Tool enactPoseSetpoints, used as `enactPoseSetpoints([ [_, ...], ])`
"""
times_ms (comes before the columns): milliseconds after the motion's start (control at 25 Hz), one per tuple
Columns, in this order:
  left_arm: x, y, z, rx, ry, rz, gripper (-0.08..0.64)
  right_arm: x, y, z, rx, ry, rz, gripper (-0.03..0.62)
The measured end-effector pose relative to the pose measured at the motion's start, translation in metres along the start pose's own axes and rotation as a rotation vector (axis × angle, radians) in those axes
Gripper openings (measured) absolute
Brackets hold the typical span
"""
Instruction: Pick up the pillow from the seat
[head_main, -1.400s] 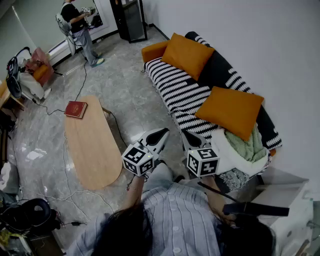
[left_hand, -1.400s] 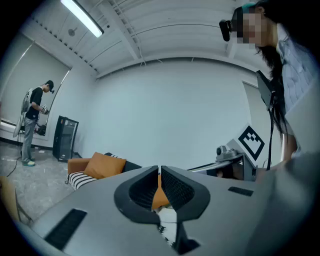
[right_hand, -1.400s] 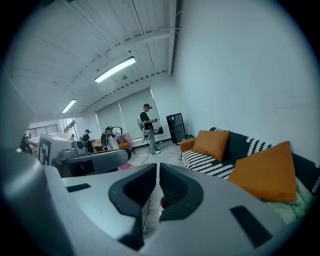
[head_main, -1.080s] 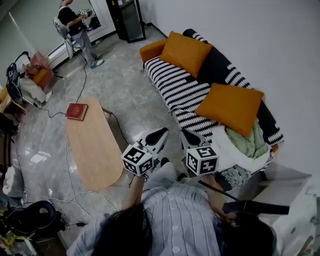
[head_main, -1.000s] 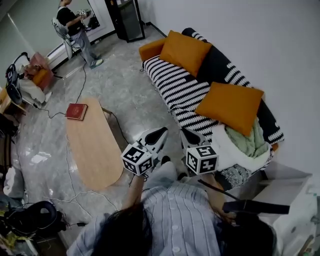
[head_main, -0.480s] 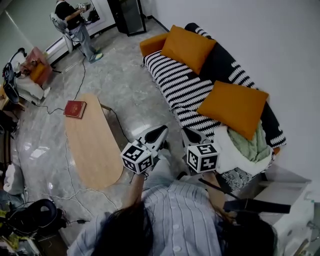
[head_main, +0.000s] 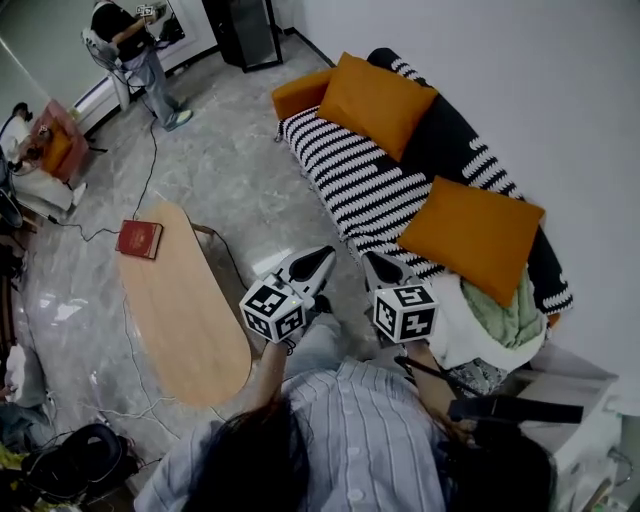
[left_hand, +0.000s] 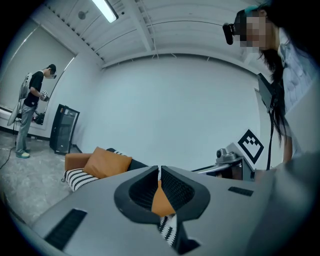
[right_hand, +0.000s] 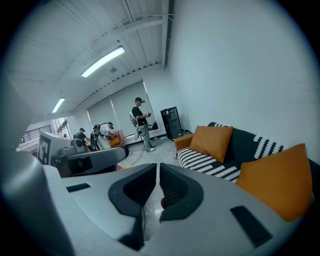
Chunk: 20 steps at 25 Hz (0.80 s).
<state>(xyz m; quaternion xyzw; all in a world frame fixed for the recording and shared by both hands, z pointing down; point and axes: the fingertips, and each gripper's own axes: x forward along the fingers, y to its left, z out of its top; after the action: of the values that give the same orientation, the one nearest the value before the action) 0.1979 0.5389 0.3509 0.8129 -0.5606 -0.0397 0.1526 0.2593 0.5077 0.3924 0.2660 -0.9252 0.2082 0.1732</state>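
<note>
Two orange pillows lean on the back of a black-and-white striped sofa (head_main: 350, 185): a far pillow (head_main: 375, 100) and a near pillow (head_main: 470, 235). My left gripper (head_main: 322, 262) and right gripper (head_main: 372, 265) hover side by side over the floor just in front of the sofa's near half, both shut with nothing between the jaws. In the left gripper view the far pillow (left_hand: 106, 161) sits left of the shut left gripper (left_hand: 159, 170). The right gripper view has the far pillow (right_hand: 212, 141) and the near pillow (right_hand: 277, 180) to the right of the shut right gripper (right_hand: 158, 167).
An oval wooden coffee table (head_main: 185, 300) with a red book (head_main: 138, 239) stands left of me, cables trailing on the floor around it. A green and white blanket (head_main: 495, 315) is heaped on the sofa's near end. A person (head_main: 125, 45) stands far off by a black cabinet (head_main: 240, 30).
Both grippers stay shut and keep their place in front of the body. The head view has swung a little, so the table and book now sit lower and further left.
</note>
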Motion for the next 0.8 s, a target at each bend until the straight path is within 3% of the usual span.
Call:
enactPoseSetpoints([
  [360, 0.024, 0.091, 0.041, -0.001, -0.002, -0.040, 0.009, 0.084, -0.010, 0.062, 0.017, -0.028, -0.067, 0.034],
  [800, 0.043, 0.164, 0.068, 0.010, 0.022, -0.117, 0.009, 0.146, -0.010, 0.093, 0.043, -0.045, -0.146, 0.034],
])
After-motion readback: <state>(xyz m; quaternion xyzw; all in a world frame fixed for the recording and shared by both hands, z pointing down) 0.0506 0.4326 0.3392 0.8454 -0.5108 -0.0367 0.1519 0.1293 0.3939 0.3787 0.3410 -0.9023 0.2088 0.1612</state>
